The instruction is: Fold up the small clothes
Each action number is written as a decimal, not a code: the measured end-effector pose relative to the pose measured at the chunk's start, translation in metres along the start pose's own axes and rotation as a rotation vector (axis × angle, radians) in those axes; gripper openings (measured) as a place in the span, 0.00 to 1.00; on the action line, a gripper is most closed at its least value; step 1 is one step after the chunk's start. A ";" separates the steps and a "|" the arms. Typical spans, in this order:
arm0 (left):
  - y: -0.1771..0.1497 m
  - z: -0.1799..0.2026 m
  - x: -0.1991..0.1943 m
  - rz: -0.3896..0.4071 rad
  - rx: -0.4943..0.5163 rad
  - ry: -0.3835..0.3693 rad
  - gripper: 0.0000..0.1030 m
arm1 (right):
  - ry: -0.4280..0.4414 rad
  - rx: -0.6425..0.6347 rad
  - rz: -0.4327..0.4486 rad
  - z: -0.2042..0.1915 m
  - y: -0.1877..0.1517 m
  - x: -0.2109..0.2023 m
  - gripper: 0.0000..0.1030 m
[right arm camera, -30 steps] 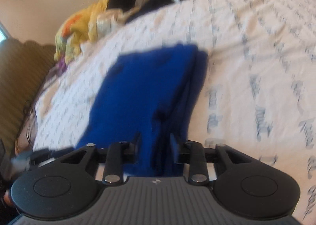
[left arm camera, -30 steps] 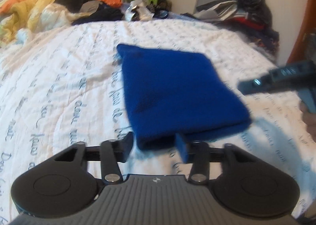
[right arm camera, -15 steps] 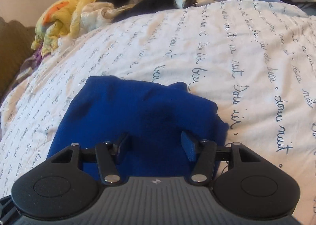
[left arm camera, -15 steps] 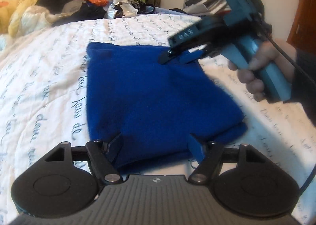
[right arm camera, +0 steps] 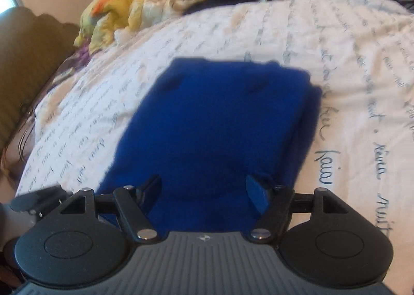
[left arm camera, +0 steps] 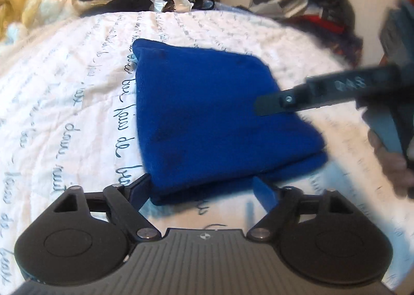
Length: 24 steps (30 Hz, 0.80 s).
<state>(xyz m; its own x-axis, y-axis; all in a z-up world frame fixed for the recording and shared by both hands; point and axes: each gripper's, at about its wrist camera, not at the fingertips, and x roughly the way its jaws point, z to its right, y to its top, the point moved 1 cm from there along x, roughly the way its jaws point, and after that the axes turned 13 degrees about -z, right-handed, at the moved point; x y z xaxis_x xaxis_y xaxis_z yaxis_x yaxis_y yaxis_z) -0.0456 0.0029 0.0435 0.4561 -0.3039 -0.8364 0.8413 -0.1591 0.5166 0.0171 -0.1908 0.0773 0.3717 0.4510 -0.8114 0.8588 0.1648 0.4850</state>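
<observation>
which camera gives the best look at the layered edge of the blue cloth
The left wrist view: the blue cloth is sharper there, and its stacked edge faces the open left gripper. The right wrist view shows it blurred beneath the open right gripper.

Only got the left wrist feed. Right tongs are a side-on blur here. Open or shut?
Observer: Open. In the right wrist view the right tongs have their jaws wide apart, with nothing pinched.
Operator: Where are they relative to the cloth?
Observer: They are over the near end of the folded blue cloth, and blue fills the gap between the fingers. I cannot tell whether they touch it.
Operator: Anything around the bed that I'm missing?
Observer: A brown upholstered piece stands past the edge of the bed, on the left of that view.
</observation>
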 end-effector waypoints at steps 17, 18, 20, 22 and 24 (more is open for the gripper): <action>-0.037 0.013 -0.007 -0.032 -0.079 0.266 0.98 | -0.391 0.059 -0.003 -0.029 -0.039 0.042 0.99; -0.037 0.013 -0.006 -0.040 -0.079 0.267 1.00 | -0.391 0.069 -0.009 -0.028 -0.039 0.043 1.00; -0.038 0.012 -0.006 -0.038 -0.083 0.272 1.00 | -0.398 0.085 -0.003 -0.027 -0.037 0.045 1.00; -0.039 0.011 -0.007 -0.042 -0.090 0.275 1.00 | -0.402 0.092 0.003 -0.029 -0.040 0.043 1.00; -0.039 0.011 -0.008 -0.043 -0.092 0.277 1.00 | -0.401 0.091 0.009 -0.027 -0.050 0.040 1.00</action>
<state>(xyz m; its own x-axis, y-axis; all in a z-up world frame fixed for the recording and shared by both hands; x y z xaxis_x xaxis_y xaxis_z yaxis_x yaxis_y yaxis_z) -0.0846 0.0014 0.0320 0.4704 -0.0285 -0.8820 0.8788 -0.0762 0.4711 -0.0205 -0.1576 0.0294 0.4719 0.0712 -0.8788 0.8759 0.0757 0.4765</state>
